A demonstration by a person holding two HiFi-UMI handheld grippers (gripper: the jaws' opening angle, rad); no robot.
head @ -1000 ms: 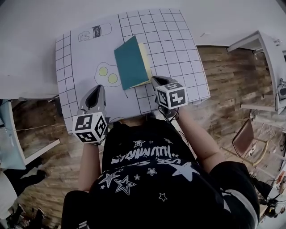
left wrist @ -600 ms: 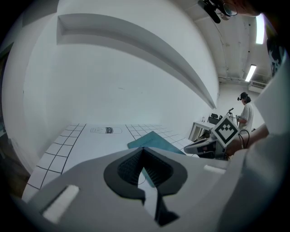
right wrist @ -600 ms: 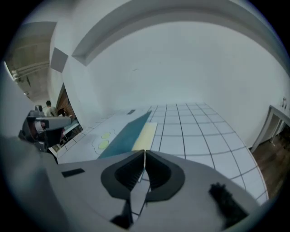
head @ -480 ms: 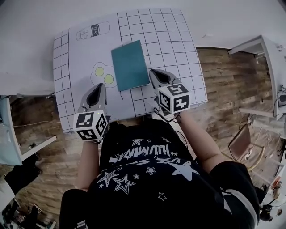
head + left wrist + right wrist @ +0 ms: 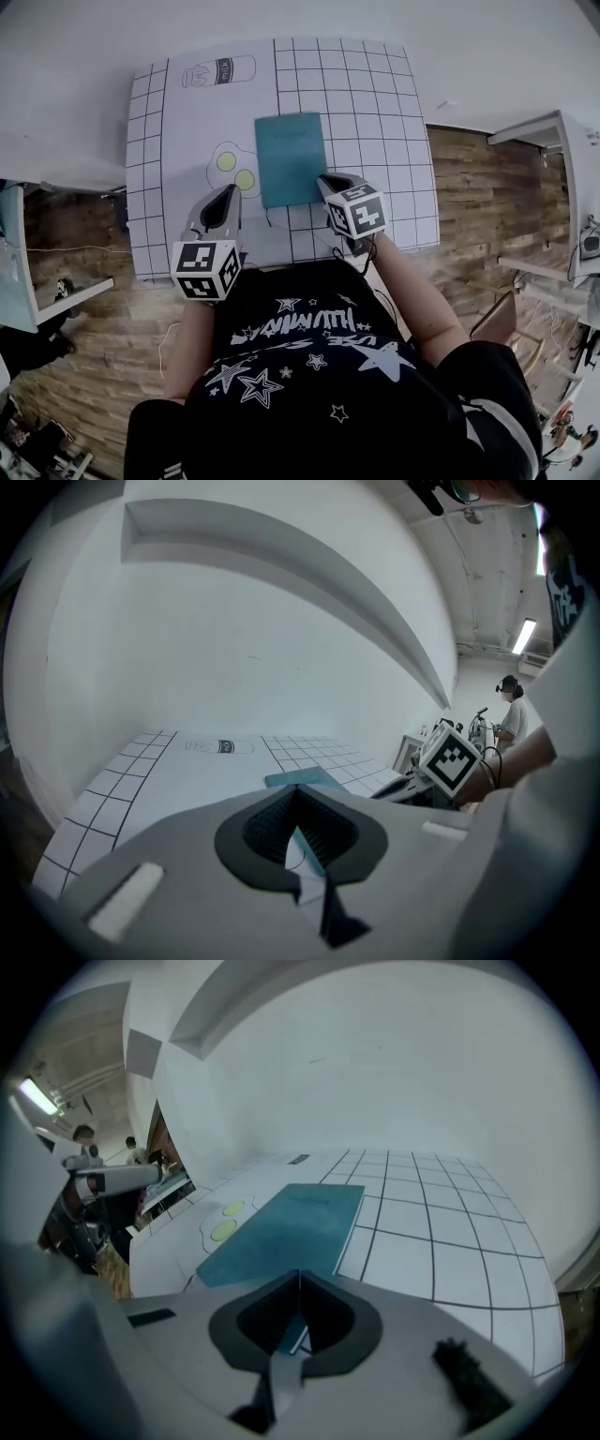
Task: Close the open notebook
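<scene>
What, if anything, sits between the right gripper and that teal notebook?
Nothing visible does. The right gripper, jaws together and empty, hangs at the near right corner of the teal notebook, which already lies closed and flat on the gridded mat. Only bare mat shows around that corner.

— What lies on the table (image 5: pixel 375 141)?
— A closed teal notebook (image 5: pixel 291 157), flat at upper centre of the head view, on its gridded white top, just beside a printed fried-egg drawing (image 5: pixel 234 169).
</scene>
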